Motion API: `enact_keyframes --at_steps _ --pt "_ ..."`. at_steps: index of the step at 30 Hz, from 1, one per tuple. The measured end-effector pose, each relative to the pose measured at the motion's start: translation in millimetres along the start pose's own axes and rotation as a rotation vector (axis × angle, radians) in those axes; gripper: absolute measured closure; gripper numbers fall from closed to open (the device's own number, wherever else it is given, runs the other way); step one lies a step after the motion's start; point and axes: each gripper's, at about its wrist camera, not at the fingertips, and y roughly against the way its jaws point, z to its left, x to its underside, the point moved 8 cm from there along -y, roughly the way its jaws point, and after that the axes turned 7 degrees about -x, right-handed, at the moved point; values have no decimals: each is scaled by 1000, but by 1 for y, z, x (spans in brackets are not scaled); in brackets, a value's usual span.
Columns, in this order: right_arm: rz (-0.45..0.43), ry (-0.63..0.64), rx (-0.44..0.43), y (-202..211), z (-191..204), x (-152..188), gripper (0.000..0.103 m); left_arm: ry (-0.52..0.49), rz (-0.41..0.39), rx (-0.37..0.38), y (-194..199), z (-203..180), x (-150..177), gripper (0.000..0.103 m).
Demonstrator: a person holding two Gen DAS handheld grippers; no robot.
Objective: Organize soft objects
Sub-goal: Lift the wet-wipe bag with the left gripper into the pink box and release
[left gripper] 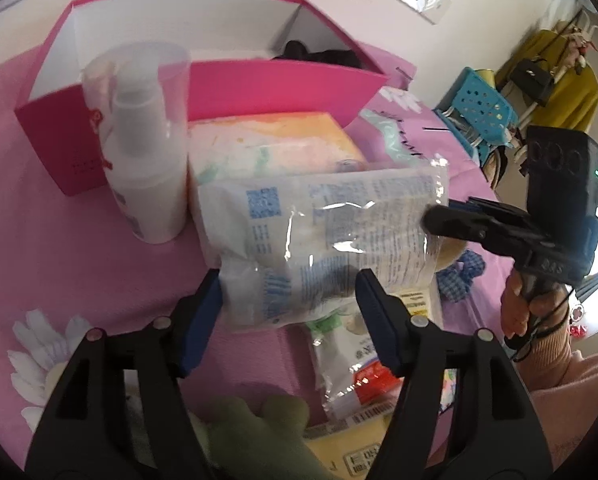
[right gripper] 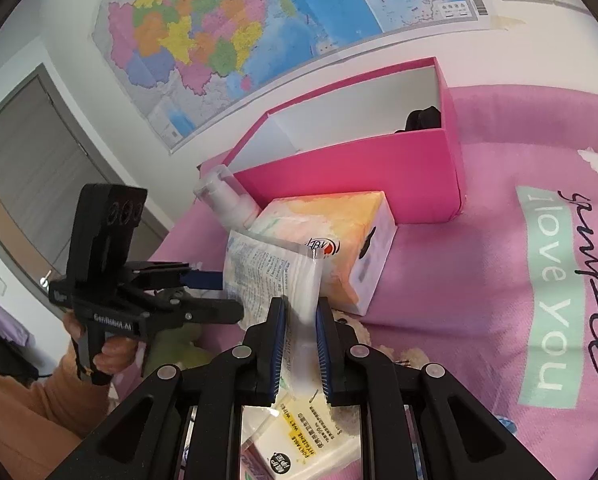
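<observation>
A: Finish of the clear crinkled plastic wipes pouch (left gripper: 323, 236) between the left gripper (left gripper: 289, 312) fingers?

B: Glossy film, wrinkled. The finger pads (left gripper: 203, 320) are matt blue, ribbed in the right wrist view; the frames are matt black plastic.

A: Beyond the fingertips?

B: Smooth matt pink cardboard box (left gripper: 275, 92), translucent white plastic pump bottle (left gripper: 147, 152), glossy film-wrapped tissue pack (right gripper: 339, 240). Below lies matt pink woven cloth (right gripper: 479, 260).

Left claw (left gripper: 289, 304) spread wide; right claw (right gripper: 301, 320) narrowed, pads nearly parallel.
</observation>
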Motion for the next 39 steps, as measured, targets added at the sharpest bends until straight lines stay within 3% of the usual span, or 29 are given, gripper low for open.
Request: enact_keyframes --at_steps 9,18,28,39 --pt "-54 42 -37 22 17 -22 88 -6 -147 3 55 -13 -19 37" --pt "-136 126 -44 36 32 -90 88 -42 -247 -80 81 -16 -75 37" --pt "-132 113 -30 3 10 -149 88 1 -226 -168 64 15 -126 37" --pt "-47 5 -21 -58 -39 -170 86 77 -141 -230 23 51 -142 37"
